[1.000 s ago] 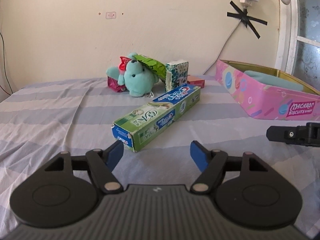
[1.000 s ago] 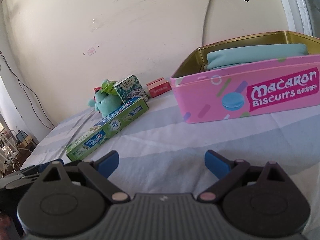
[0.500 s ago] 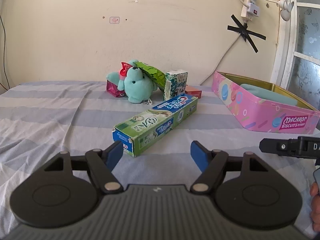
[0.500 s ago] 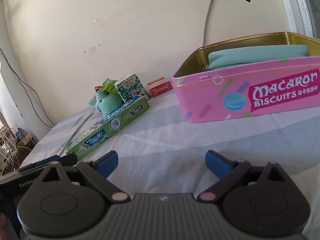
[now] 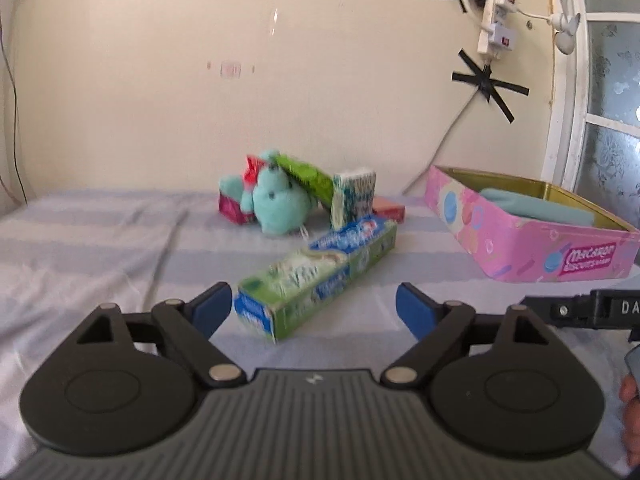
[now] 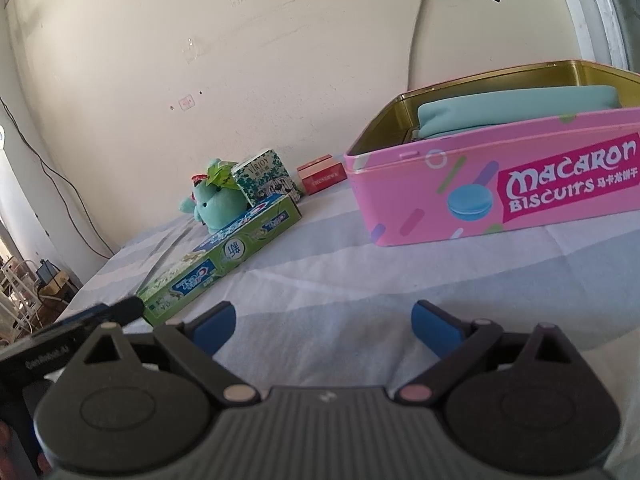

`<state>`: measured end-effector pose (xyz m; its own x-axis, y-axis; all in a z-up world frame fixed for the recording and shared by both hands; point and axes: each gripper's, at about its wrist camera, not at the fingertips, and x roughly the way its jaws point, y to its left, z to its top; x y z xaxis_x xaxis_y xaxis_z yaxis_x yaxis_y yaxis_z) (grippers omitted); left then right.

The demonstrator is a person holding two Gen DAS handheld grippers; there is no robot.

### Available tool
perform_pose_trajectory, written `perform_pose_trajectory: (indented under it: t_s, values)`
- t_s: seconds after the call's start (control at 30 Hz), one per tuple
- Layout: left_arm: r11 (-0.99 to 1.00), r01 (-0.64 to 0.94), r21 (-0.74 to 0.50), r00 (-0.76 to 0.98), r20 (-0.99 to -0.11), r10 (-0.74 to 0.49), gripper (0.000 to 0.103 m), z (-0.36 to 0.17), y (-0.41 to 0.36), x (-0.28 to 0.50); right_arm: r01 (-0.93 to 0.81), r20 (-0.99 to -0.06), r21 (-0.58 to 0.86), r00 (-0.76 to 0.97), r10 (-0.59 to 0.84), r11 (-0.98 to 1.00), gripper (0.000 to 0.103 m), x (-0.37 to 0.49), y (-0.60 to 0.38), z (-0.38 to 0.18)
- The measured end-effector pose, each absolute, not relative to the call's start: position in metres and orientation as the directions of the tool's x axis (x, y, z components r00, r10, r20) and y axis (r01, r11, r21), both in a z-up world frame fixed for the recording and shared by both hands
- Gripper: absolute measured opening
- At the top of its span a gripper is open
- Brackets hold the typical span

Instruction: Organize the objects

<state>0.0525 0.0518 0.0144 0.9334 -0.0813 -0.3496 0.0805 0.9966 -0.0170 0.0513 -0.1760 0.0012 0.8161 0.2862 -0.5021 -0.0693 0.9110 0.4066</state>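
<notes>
A long green and blue toothpaste box (image 5: 320, 272) lies slantwise on the striped bedsheet (image 5: 100, 248). Its near end sits just ahead of my left gripper (image 5: 314, 308), in line with the gap. The jaws are opening and the blue pads do not touch the box. My right gripper (image 6: 325, 320) stands open over bare sheet, nothing between its fingers. The toothpaste box (image 6: 224, 256) is to its front left. An open pink biscuit tin (image 6: 500, 184) with a teal pouch (image 6: 516, 114) inside stands to its front right; the pink tin (image 5: 520, 248) also shows at right in the left wrist view.
Behind the toothpaste box a teal plush (image 5: 280, 204), a green packet (image 5: 308, 176), a patterned small box (image 5: 354, 196), a red box (image 5: 388, 212) and a pink packet (image 5: 232, 208) cluster near the wall. A cable (image 5: 440, 144) hangs down the wall. A hand (image 5: 630, 392) shows at the right edge.
The left gripper's jaws have spread wider and its view has tipped up slightly, with the toothpaste box's near end lower in frame. The right gripper has not moved.
</notes>
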Motion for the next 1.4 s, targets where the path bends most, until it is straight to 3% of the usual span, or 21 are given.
perform_pose_trajectory:
  t_s: [0.13, 0.37, 0.43, 0.47, 0.5, 0.6, 0.7, 1.1, 1.27, 1.37, 1.4]
  values:
    - [0.994, 0.109, 0.028, 0.931, -0.352, -0.093, 0.096, 0.019, 0.05, 0.063, -0.072, -0.499, 0.414, 0.816, 0.293, 0.907, 0.098, 0.051, -0.178, 0.001]
    - [0.993, 0.118, 0.017, 0.875, -0.474, -0.096, 0.095, 0.005, 0.054, 0.096, -0.072, -0.498, 0.419, 0.815, 0.295, 0.905, 0.099, 0.051, -0.179, 0.001]
    - [0.993, 0.115, 0.029, 0.849, -0.522, -0.083, 0.085, -0.002, 0.052, 0.104, -0.071, -0.498, 0.419, 0.815, 0.295, 0.905, 0.099, 0.051, -0.179, 0.002]
    - [0.994, 0.102, 0.038, 0.834, -0.547, -0.065, 0.073, -0.005, 0.051, 0.107, -0.071, -0.498, 0.42, 0.815, 0.295, 0.905, 0.099, 0.051, -0.179, 0.002]
    - [0.995, 0.092, 0.041, 0.827, -0.56, -0.054, 0.055, -0.006, 0.051, 0.11, -0.07, -0.498, 0.42, 0.816, 0.295, 0.905, 0.099, 0.052, -0.179, 0.002]
    - [0.993, 0.12, -0.003, 0.822, -0.561, -0.101, 0.014, -0.008, 0.058, 0.108, -0.07, -0.497, 0.422, 0.816, 0.295, 0.904, 0.099, 0.052, -0.178, 0.002]
    - [0.994, 0.109, 0.003, 0.823, -0.561, -0.089, 0.001, -0.008, 0.06, 0.106, -0.07, -0.496, 0.423, 0.817, 0.295, 0.904, 0.099, 0.052, -0.178, 0.002]
    - [0.99, 0.099, -0.098, 0.813, -0.566, -0.137, 0.001, -0.006, 0.106, 0.059, -0.073, -0.498, 0.417, 0.816, 0.295, 0.906, 0.099, 0.053, -0.178, 0.003]
    - [0.991, 0.032, -0.132, 0.822, -0.56, -0.101, 0.001, -0.006, 0.142, 0.031, -0.095, -0.506, 0.369, 0.814, 0.285, 0.925, 0.099, 0.051, -0.169, 0.005]
    - [0.985, 0.011, -0.17, 0.827, -0.553, -0.104, 0.003, -0.005, 0.156, 0.021, -0.106, -0.509, 0.33, 0.817, 0.271, 0.938, 0.099, 0.05, -0.162, 0.007]
    - [0.986, 0.016, -0.164, 0.833, -0.544, -0.104, 0.009, -0.003, 0.155, 0.019, -0.108, -0.511, 0.319, 0.817, 0.267, 0.941, 0.099, 0.049, -0.16, 0.007]
